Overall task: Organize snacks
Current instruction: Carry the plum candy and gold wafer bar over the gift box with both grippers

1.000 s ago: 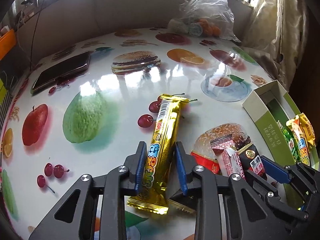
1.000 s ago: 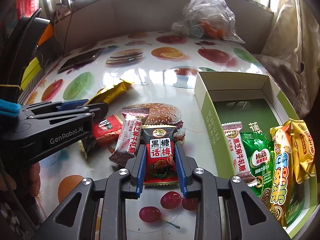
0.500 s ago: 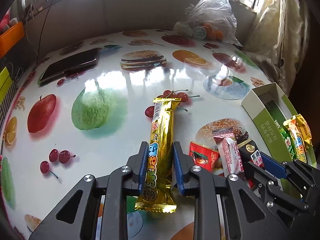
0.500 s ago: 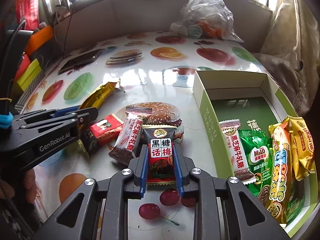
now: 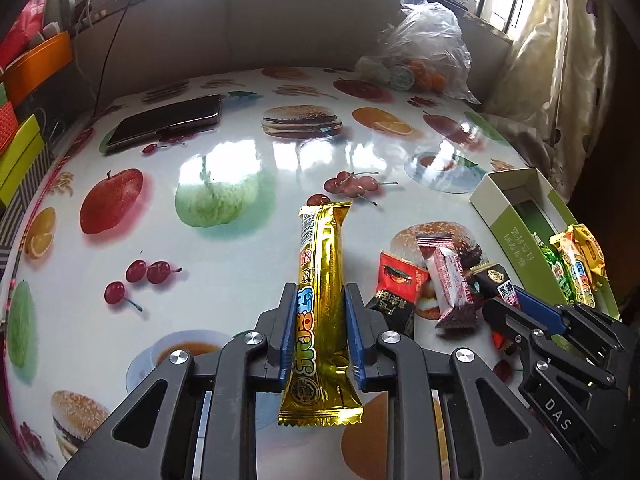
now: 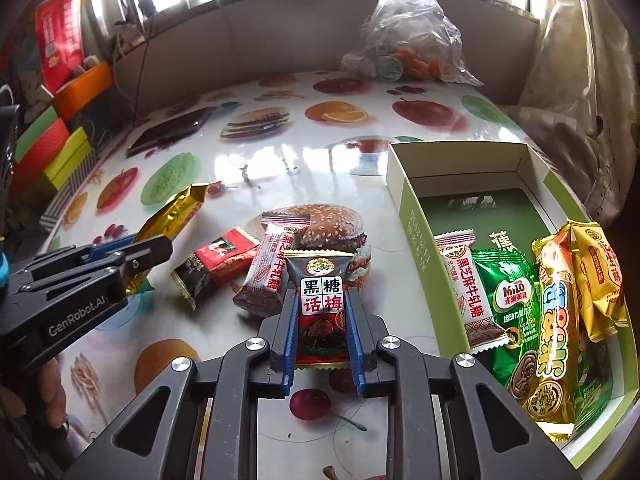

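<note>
Foil wrappers, light and crinkly, likely slick. Left gripper [image 5: 320,332] clamped on the gold wafer bar [image 5: 320,300] near its lower third, bar over the fruit-print table [image 5: 240,240]. Right gripper [image 6: 322,332] clamped on the black-sugar plum packet [image 6: 322,304], just beside the green box [image 6: 408,216]. Best pinched across the flat middle, not the crimped ends; contents probably crush easily.

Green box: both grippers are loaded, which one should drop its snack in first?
Right. The right gripper, shut on the black plum candy packet, sits right beside the green box. The left gripper, shut on the gold wafer bar, is farther off, with loose snacks and the right gripper in between.
</note>
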